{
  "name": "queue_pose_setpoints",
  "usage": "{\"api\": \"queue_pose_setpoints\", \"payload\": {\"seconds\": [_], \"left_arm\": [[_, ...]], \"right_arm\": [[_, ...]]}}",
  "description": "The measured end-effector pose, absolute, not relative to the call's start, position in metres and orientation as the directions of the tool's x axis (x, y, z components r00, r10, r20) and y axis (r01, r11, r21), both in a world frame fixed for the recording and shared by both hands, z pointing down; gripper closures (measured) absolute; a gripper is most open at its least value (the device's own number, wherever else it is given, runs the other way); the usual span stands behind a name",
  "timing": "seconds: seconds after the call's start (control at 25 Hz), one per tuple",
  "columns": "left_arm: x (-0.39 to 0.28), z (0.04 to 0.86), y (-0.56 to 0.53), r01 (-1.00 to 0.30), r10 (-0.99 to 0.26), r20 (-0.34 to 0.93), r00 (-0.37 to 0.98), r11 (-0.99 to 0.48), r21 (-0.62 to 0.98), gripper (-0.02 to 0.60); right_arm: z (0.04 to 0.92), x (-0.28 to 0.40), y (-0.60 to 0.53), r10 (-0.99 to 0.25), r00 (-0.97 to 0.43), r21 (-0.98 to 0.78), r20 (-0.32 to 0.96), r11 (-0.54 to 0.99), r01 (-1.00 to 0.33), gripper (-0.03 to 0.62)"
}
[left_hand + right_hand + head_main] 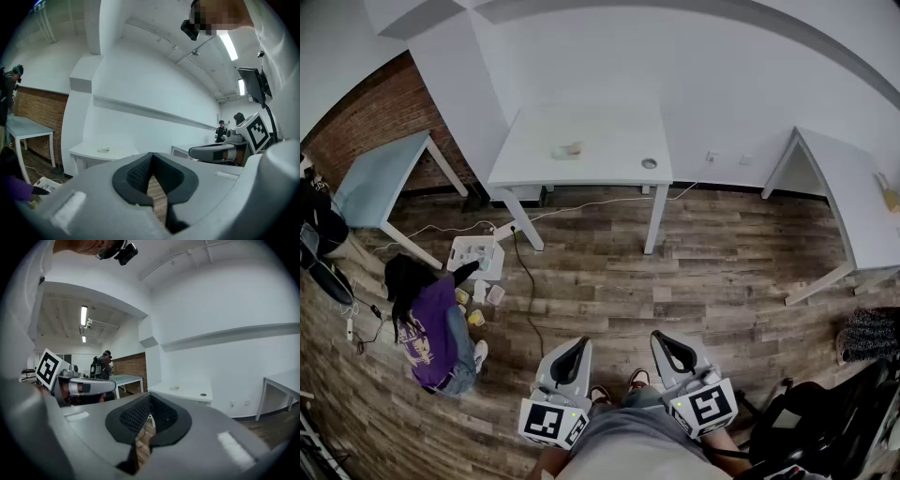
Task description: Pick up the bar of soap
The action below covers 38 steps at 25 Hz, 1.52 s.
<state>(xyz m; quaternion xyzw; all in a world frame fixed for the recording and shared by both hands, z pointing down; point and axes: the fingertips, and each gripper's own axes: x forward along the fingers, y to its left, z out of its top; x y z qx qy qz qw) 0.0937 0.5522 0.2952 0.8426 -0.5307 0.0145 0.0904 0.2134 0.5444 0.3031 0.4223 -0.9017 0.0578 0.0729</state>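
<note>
Head view: looked steeply down on a wood floor [722, 272] and a white table [609, 127] by the wall. Found the soap [567, 150] lying on that table, left of a round hole [649, 163], well apart from both grippers. Showed a white crate [474, 253] on the floor beside a crouching person [431, 328]; contents too small to tell, with yellow cups [475, 318] just outside it. Held the left gripper [578, 343] and right gripper [662, 336] side by side near the bottom edge, both clenched, touching nothing.

Left gripper view: showed the left gripper [151, 157] with jaws pressed together at the tips, nothing between them, only floor through the slit below. Caught the soap [103, 150] far ahead on the table [89, 154], and the crate [44, 185] low at left.

Right gripper view: showed the right gripper [149, 416] with jaws closed and empty. Placed the soap [175, 388] on the table [187, 392] ahead, near the hole [202, 394].
</note>
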Motion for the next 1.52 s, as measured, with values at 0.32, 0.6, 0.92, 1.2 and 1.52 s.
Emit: {"api": "queue_pose_setpoints", "payload": {"seconds": [0.32, 0.6, 0.92, 1.2, 1.52], "left_arm": [[0.111, 0.300, 0.542, -0.901, -0.896, 0.130, 0.425, -0.406, 0.150, 0.580], [0.133, 0.305, 0.527, -0.903, -0.895, 0.138, 0.423, -0.406, 0.139, 0.580], [0.143, 0.307, 0.513, -0.909, -0.900, 0.143, 0.411, -0.393, 0.137, 0.580], [0.136, 0.305, 0.502, -0.918, -0.910, 0.139, 0.390, -0.371, 0.139, 0.580], [0.104, 0.308, 0.462, -0.917, -0.915, 0.119, 0.385, -0.365, 0.159, 0.580]], "right_arm": [[0.308, 0.230, 0.533, -0.740, -0.644, -0.057, 0.193, 0.647, -0.760, 0.592], [0.315, 0.251, 0.516, -0.726, -0.659, -0.081, 0.194, 0.658, -0.749, 0.591], [0.316, 0.256, 0.501, -0.699, -0.690, -0.095, 0.191, 0.686, -0.721, 0.591], [0.320, 0.248, 0.486, -0.683, -0.702, -0.104, 0.204, 0.698, -0.709, 0.591], [0.323, 0.217, 0.452, -0.674, -0.706, -0.103, 0.217, 0.704, -0.703, 0.591]]}}
